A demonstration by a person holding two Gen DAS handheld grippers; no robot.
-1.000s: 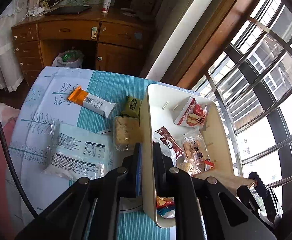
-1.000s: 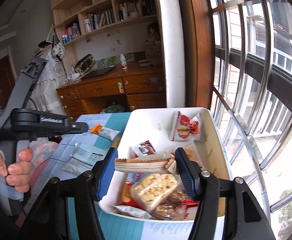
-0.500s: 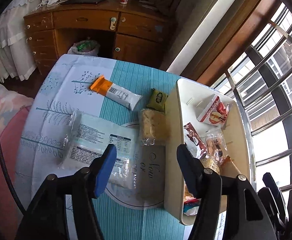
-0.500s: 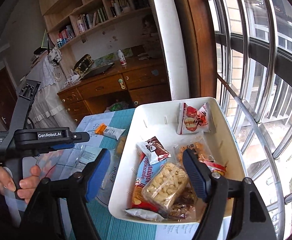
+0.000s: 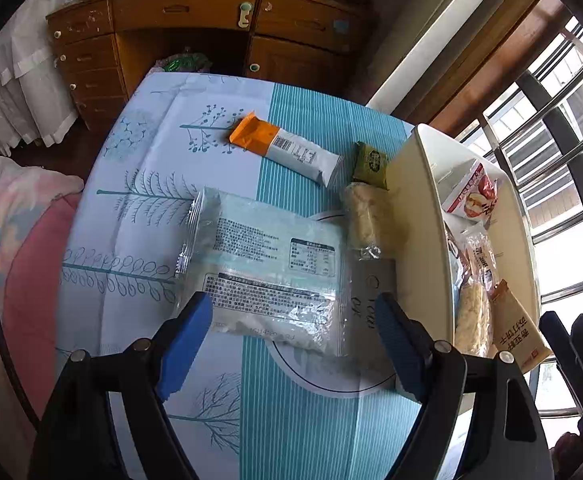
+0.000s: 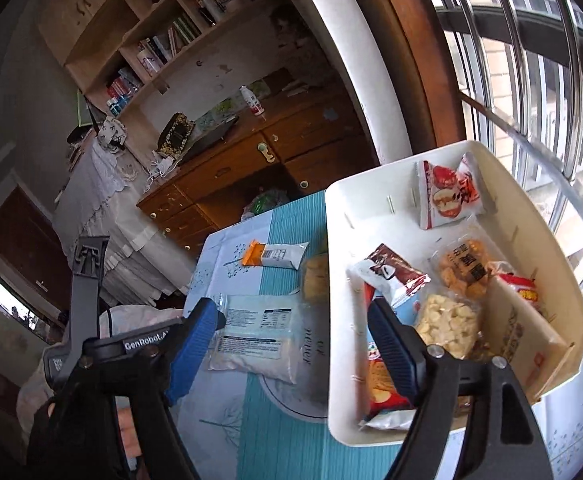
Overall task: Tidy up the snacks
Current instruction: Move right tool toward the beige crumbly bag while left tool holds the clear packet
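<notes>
White plastic bin (image 6: 503,184) occupies the 3 o'clock side of the table (image 5: 139,184) and already contains several packets. Four snacks are left outside it, all on the cloth. Clear flat pouch (image 5: 267,272) lies centrally, at 12 o'clock from the left gripper (image 5: 295,322), whose jaws are spread wide and empty. Orange-and-white bar (image 5: 287,152) lies at 11 o'clock. Pale cake (image 5: 367,216) and green sachet (image 5: 371,162) lie just beside the bin wall. Right gripper (image 6: 295,326) is also wide, holding nothing

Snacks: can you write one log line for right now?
left gripper: open, above big clear packet | right gripper: open, empty | white bin: holds several snacks
</notes>
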